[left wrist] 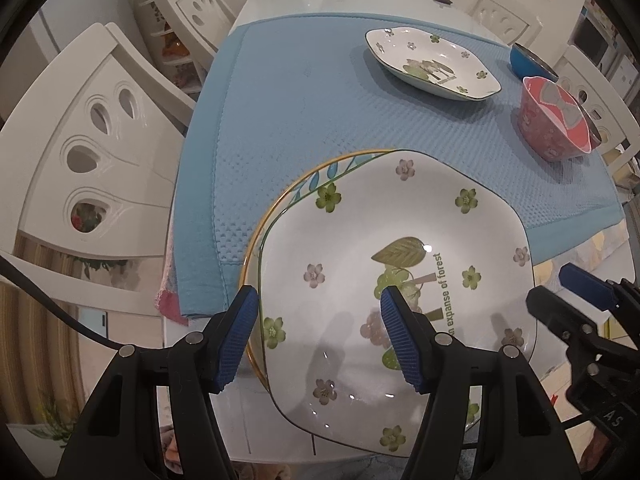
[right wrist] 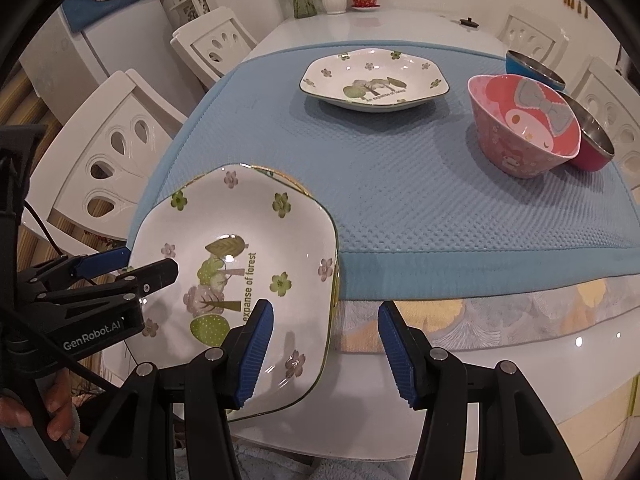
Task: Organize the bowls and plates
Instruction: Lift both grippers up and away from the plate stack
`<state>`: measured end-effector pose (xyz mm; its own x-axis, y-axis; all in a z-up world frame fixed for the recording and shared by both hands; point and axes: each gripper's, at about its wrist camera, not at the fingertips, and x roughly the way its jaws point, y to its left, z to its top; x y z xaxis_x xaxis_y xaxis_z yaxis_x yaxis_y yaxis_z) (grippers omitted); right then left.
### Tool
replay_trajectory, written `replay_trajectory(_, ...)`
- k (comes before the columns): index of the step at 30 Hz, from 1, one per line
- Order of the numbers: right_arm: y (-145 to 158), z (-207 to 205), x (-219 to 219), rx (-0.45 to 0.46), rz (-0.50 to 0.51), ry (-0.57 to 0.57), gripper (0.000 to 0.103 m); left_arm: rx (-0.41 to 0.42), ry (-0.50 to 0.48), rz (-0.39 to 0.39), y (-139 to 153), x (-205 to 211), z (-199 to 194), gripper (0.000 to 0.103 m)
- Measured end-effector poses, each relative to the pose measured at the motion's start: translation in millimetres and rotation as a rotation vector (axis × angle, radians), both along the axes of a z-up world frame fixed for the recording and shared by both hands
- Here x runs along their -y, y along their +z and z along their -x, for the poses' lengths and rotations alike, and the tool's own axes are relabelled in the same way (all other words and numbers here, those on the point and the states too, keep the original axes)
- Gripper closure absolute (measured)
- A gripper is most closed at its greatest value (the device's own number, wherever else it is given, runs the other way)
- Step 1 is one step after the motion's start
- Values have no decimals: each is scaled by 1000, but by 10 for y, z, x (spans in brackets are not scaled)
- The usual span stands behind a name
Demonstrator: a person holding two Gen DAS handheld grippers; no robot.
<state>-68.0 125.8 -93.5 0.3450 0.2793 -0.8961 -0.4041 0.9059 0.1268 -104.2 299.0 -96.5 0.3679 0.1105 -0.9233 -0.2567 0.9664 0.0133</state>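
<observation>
**Two plates stacked, one more to bring home**

The near floral plate (left wrist: 360, 240) is my landmark. It sits on a yellow-rimmed plate (left wrist: 310, 179), whose edge shows as a crescent at its far left. The pair lies on the near corner of the blue mat (right wrist: 400, 200) and runs out past it over the bare counter (right wrist: 440, 380).

My left tongs (left wrist: 320, 294) are spread wide and hold nothing. One finger is outside the near floral plate's left rim and the other is over its painted well. My right tongs (right wrist: 326, 307) are just as wide and just as empty. They sit at that plate's near right edge, with one finger above it and the other over the counter.

The far floral plate (right wrist: 374, 78) lies well beyond the near floral plate, alone on the mat. The pink bowl (right wrist: 520, 136) is far off to the right of the near plate, with a red steel bowl (right wrist: 596, 148) touching it behind. A blue bowl (right wrist: 532, 66) stands further back.

I judge the plate stack begun and the far twin next. I'd lift clear first without nudging the stack. Then I'd take the twin by its rim, one finger under the lip and one inside (glazed china slips, so bite deep). I'd keep it level and lower it squarely so the matching corners nest.
</observation>
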Motion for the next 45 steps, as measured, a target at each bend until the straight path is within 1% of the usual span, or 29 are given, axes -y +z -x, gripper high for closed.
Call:
replay_trajectory(6,197,-52,70,43,-33,-16,51,13,9,-5,52,-21,-27,41)
replay_trajectory(10,375,-86,126,85,-67,-32,51,32,18,-78,142,-34,-45,41)
replay_trajectory(12,501,-112,149,120,-89,-34,51,38,24,-96,176,-54,-52,41)
replay_trajectory(15,729,-126,196,194,-123,-31,51,66,40,-77,273,-110,-50,41)
replay_trajectory(18,995,-142,282,273,-172,-33,50,91,50,-76,372,-136,-49,41)
replay_trajectory(20,1206,-166,361,339,-203,-38,43,106,55,-90,442,-142,-55,41)
replay_trajectory(22,1367,-188,430,388,-223,-45,37,122,58,-102,515,-156,-53,41)
replay_trajectory(23,1458,-198,466,412,-230,-49,37,128,60,-102,539,-166,-60,41)
replay_trajectory(25,1663,-208,539,458,-260,-50,37,145,67,-95,604,-189,-69,41)
replay_trajectory(27,1825,-208,611,490,-292,-53,36,172,74,-73,688,-221,-90,41)
replay_trajectory(29,2012,-212,682,542,-311,-57,31,195,76,-49,746,-249,-122,41)
replay_trajectory(31,2192,-223,723,605,-299,-55,26,221,78,-38,823,-268,-166,41)
replay_trajectory(35,2406,-247,785,716,-265,-62,25,257,81,-44,941,-309,-243,41)
replay_trajectory(37,2477,-263,841,740,-284,-71,25,280,77,-25,1009,-338,-295,41)
replay_trajectory(39,2554,-319,898,749,-338,-72,25,309,73,-7,1099,-359,-356,41)
replay_trajectory(40,2593,-355,923,748,-367,-74,25,323,69,10,1143,-369,-392,41)
replay_trajectory(41,2637,-399,950,746,-395,-79,25,333,60,43,1179,-385,-438,37)
replay_trajectory(42,2684,-457,987,742,-423,-89,24,333,51,70,1191,-394,-477,36)
replay_trajectory(43,2731,-517,1020,740,-443,-99,22,337,39,102,1207,-404,-530,36)
replay_trajectory(45,2838,-624,1110,761,-486,-132,20,345,29,112,1227,-392,-602,36)
